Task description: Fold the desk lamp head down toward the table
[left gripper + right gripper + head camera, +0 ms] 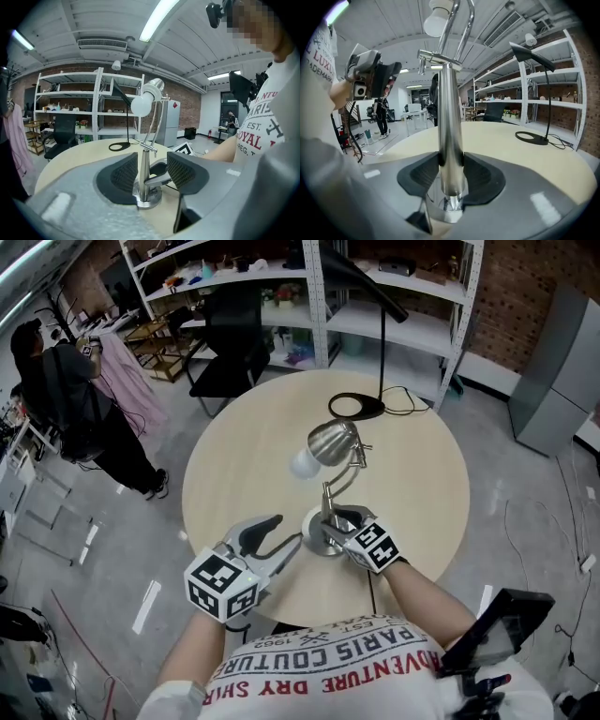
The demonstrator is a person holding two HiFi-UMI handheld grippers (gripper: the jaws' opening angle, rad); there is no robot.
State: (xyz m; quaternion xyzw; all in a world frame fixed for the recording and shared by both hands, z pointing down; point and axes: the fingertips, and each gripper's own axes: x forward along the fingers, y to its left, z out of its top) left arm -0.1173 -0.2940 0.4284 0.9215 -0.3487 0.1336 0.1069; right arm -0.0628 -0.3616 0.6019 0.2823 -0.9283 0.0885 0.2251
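A silver desk lamp stands near the front of the round table [422, 484]. Its head [330, 441] with a white bulb [304, 464] sits raised on a curved arm above the round base [313, 526]. My right gripper [343, 519] is shut on the upright post [450, 117], whose sides both pads [474, 174] press just above the base. My left gripper [285, 532] is open at the left of the base. In the left gripper view the post [143, 166] stands between its pads [124, 176] without touching them, and the lamp head [146, 100] is above.
A black desk lamp with a ring base [357, 407] stands at the table's far edge, its cable beside it. A black office chair [230, 343] and white shelves [394, 324] are beyond. A person [75, 399] stands at the far left.
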